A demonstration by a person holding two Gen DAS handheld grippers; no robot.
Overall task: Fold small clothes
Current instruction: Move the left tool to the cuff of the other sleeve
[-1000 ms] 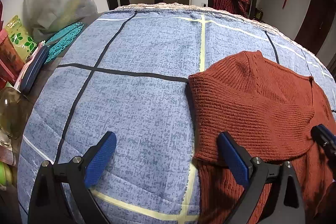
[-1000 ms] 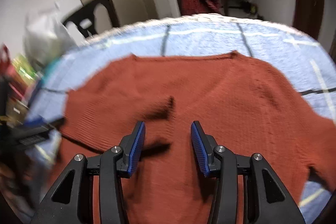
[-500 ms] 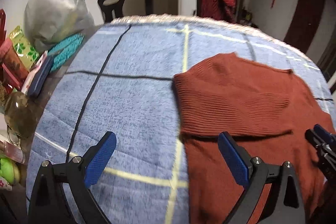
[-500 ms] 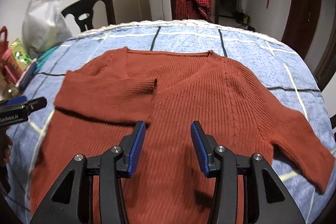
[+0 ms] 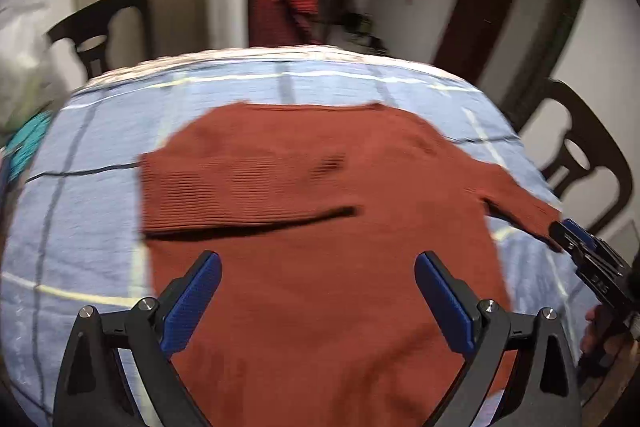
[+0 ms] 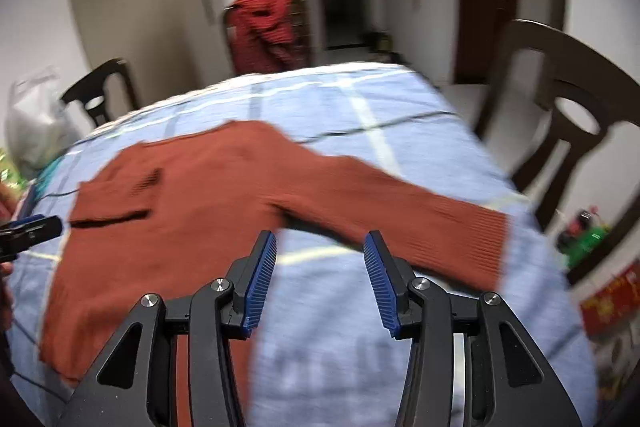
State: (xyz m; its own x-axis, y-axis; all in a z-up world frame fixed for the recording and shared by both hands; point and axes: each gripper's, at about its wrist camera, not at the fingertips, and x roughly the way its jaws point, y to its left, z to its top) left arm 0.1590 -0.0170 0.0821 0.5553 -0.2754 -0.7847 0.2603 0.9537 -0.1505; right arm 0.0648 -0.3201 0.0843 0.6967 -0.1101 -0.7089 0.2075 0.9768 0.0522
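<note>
My left gripper (image 5: 318, 301) hung spread wide above the sweater's (image 5: 320, 227) body, pinching nothing. My right gripper (image 6: 320, 279) was also spread and empty, over the blue checked cloth (image 6: 340, 327) just short of the outstretched sleeve (image 6: 440, 219). The sweater lay flat, its other sleeve (image 5: 240, 187) folded across the chest. Beyond stood chairs (image 6: 560, 115).

Both wrist views look obliquely down, sharing the sweater (image 5: 320, 267)
</note>
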